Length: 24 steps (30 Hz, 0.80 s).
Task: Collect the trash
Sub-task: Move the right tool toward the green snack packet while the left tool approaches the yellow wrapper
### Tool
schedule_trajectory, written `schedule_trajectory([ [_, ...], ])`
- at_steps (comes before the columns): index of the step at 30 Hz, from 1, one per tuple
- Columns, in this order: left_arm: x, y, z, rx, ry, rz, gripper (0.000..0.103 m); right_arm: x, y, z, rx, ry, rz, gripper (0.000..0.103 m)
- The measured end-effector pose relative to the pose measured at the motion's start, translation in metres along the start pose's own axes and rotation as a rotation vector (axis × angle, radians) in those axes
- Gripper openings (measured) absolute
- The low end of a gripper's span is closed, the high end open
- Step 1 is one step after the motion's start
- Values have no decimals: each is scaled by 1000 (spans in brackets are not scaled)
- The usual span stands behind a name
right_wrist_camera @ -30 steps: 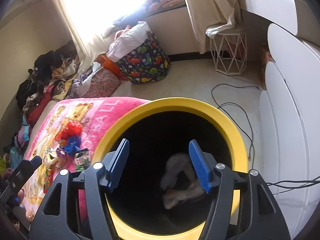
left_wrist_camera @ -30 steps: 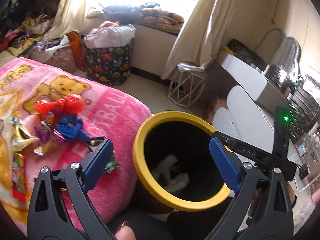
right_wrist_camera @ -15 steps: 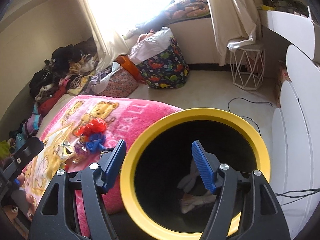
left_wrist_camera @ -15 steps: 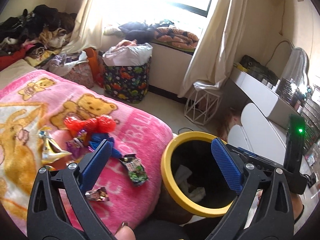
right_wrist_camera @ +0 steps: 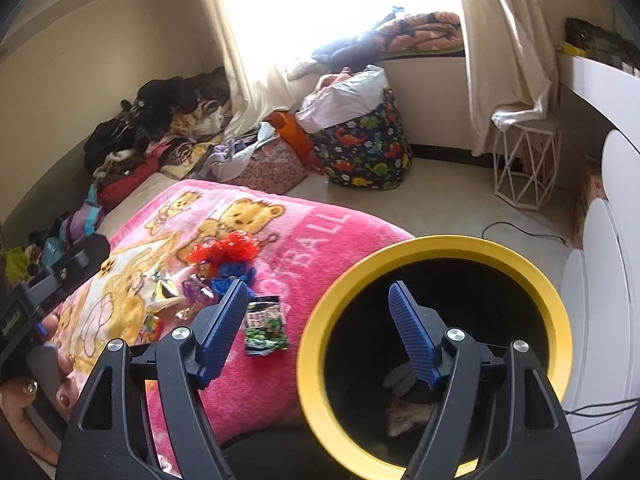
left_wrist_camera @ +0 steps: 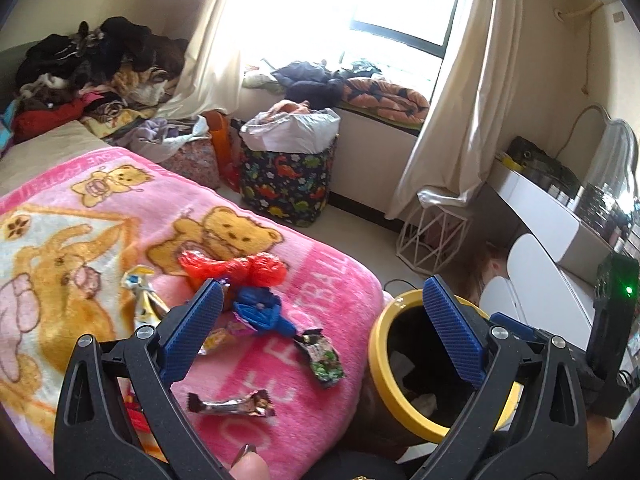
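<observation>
In the left wrist view, the left gripper hangs over the edge of a pink teddy-bear blanket with its blue pads spread wide and nothing between them. Under it, on the blanket, lies the trash: a red crumpled bag, a blue crumpled wrapper, a green snack packet and a brown candy wrapper nearest the camera. A silver-yellow wrapper lies to the left of the red bag. A yellow-rimmed bin stands just beside the blanket's right edge, with white crumpled paper inside.

In the right wrist view, the right gripper straddles the bin's yellow rim, one pad above the blanket and the other above the dark opening. Its jaws have just been opening and stand well apart, holding nothing. The green packet lies just beside the left pad, the red and blue pieces further back. At the left edge, a hand grips the other tool.
</observation>
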State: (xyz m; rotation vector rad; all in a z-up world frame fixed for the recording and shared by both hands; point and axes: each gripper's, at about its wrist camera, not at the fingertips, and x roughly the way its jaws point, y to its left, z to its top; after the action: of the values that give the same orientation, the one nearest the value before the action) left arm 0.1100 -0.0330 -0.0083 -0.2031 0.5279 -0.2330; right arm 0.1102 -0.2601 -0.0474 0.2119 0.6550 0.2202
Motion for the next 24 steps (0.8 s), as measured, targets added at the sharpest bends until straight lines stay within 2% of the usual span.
schedule_trajectory([
  [16,-15,68,11,-81,-59,133,92,43,77,-11,-207,65,59,71],
  [24,-14,100,10,-118,-48,201,92,86,93,-24,-268,143,23,71],
])
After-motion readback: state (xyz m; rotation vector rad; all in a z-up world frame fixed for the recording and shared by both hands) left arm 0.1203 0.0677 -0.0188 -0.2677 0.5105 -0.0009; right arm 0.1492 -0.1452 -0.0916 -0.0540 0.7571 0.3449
